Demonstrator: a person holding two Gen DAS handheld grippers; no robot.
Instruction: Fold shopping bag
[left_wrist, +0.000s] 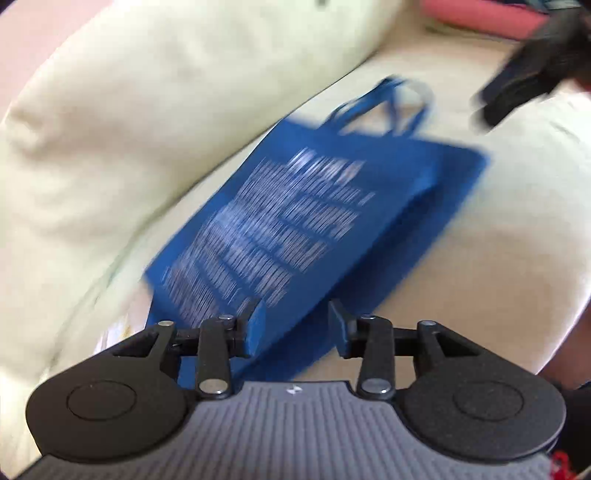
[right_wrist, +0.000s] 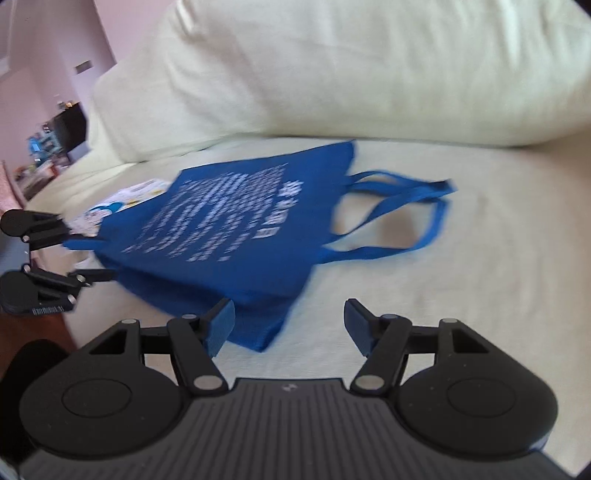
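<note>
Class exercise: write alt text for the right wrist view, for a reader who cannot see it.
A flat blue fabric shopping bag with white print lies on a cream sofa seat cushion, handles to the right. The open right gripper hovers at its near edge; the left gripper is at its left corner.

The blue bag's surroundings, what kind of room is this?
Probably a living room at home. The blue bag lies on a cream sofa seat below a plump back cushion, and cluttered shelves stand by a pink wall.
</note>
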